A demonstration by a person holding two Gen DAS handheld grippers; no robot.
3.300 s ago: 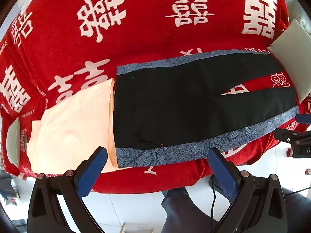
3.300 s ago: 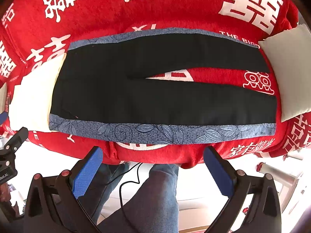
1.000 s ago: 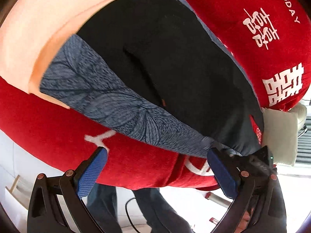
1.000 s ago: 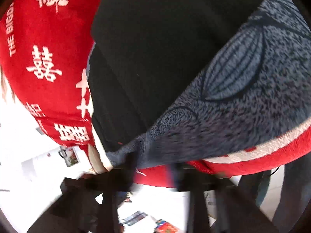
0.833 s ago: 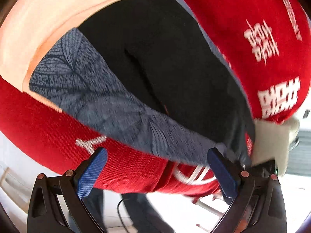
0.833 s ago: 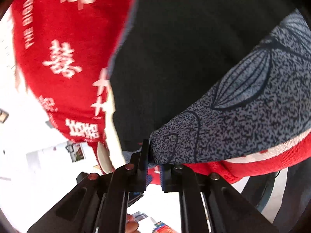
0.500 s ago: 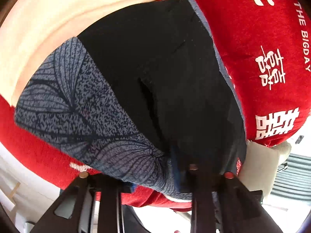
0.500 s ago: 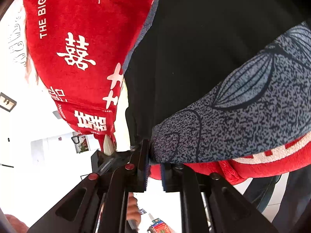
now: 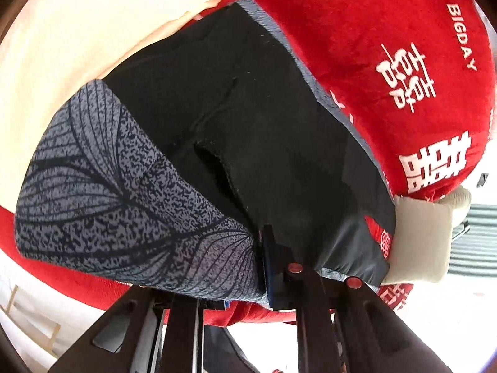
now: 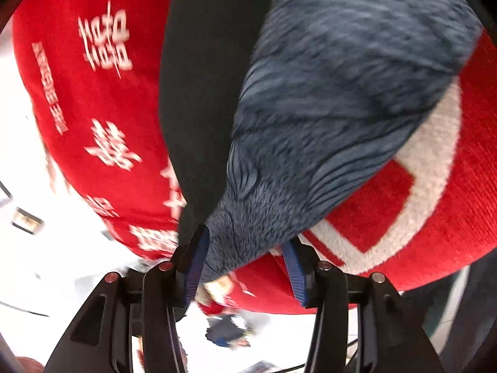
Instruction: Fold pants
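Observation:
The black pants (image 9: 248, 130) with a grey-blue leaf-print side stripe (image 9: 102, 186) lie on a red blanket. My left gripper (image 9: 248, 267) is shut on the near striped edge of the pants by the waist end. In the right wrist view the pants (image 10: 202, 77) show black with the stripe (image 10: 326, 108) bunched. My right gripper (image 10: 245, 264) has its blue pads (image 10: 293, 270) partly apart with the striped edge between them; the left pad touches the cloth, and the view is blurred.
The red blanket (image 9: 388, 46) with white characters covers the surface and hangs over its near edge (image 10: 403, 233). A cream cloth (image 9: 77, 46) lies under the waist end. A pale cushion (image 9: 422, 242) sits beyond the leg ends. White floor lies below.
My left gripper has closed on the striped near edge of the pants. My right gripper's jaws, shut on the edge before, now stand wider, and the cloth is pulled and bunched with motion blur.

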